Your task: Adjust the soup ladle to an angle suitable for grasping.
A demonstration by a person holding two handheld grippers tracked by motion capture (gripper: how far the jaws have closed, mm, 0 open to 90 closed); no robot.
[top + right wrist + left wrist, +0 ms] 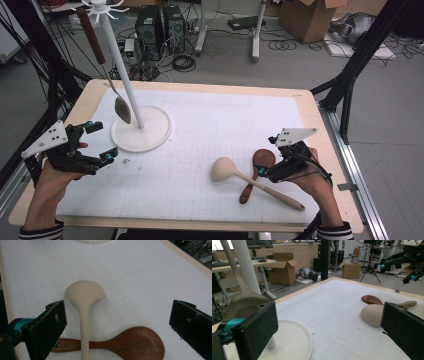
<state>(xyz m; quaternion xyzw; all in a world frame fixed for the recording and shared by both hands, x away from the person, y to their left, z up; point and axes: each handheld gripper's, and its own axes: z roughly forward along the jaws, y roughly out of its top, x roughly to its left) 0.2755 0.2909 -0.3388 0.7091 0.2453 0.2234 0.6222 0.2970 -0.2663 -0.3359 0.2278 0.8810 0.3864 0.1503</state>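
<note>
Two spoons lie crossed on the counter (320, 150), and both grippers are open.

The right gripper (261, 171) hangs just over the brown spoon (256, 167), jaws wide apart and holding nothing. The pale spoon (245, 176) lies across the brown spoon's handle. The left gripper (101, 141) sits near the white stand (142, 131), jaws wide apart and empty too. A metal spoon (107, 75) hangs from the stand.

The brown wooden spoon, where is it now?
In the high view, the brown wooden spoon lies at the table's right, under the pale ladle crossing it, beside the right hand-held gripper.
</note>
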